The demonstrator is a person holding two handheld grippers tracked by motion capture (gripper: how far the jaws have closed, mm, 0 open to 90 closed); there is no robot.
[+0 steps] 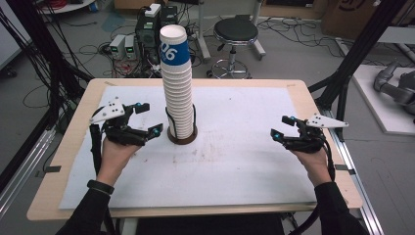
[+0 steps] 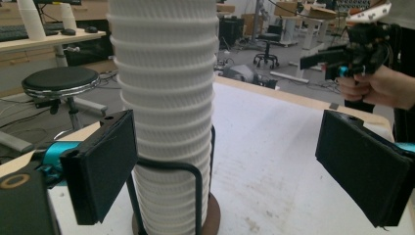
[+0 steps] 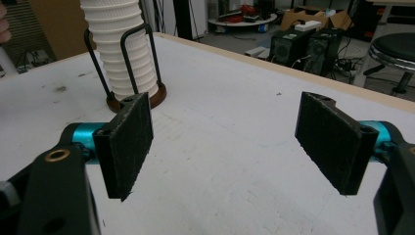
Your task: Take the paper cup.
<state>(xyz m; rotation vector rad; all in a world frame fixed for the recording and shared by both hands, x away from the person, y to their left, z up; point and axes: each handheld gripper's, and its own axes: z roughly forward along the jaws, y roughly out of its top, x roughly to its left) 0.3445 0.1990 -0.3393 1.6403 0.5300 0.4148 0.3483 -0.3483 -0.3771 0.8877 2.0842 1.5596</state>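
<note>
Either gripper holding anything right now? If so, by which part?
Nothing held. Left gripper and right gripper both stand open, apart from the cup stack.

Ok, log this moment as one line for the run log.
left tongs: open, beside cup stack, not touching | right tongs: open, nothing between | cup stack: upright in wire holder on table

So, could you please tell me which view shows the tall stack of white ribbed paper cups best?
The high view: the whole tall stack of white ribbed paper cups shows, blue-printed top to dark round base. Both gripper views cut its top off.
</note>
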